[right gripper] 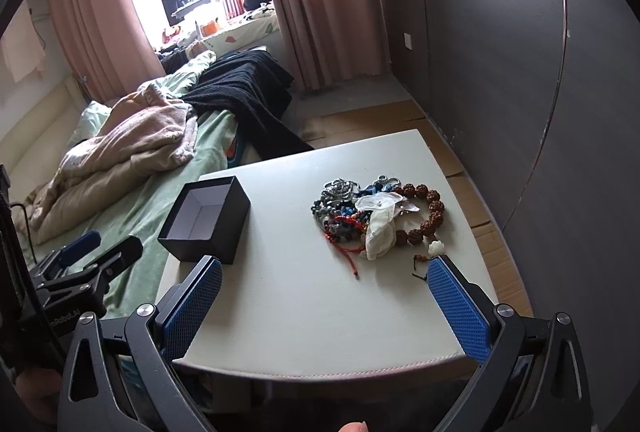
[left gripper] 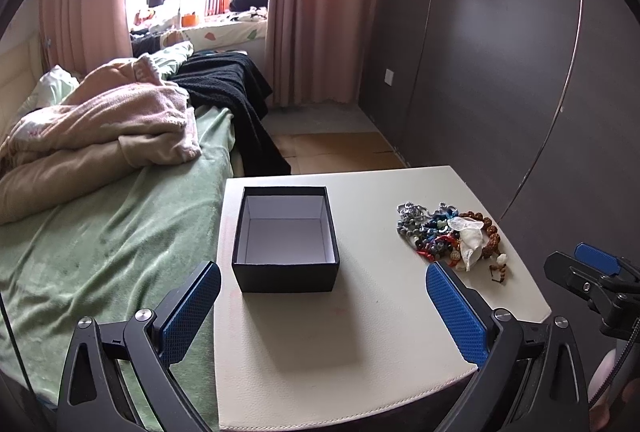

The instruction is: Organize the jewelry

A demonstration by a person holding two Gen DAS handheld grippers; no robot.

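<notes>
Black box sits empty on the worktop, bead pile well right of it, both claws spread and holding nothing; right claw should pinch one strand only, lift clear of tangles.

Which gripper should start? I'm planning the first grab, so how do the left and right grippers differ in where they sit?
The left gripper faces the open black box, while the right gripper faces the jewelry pile. The left hangs over the table's bed-side edge, the right nearer its wall side. Both are open and hold nothing.
</notes>
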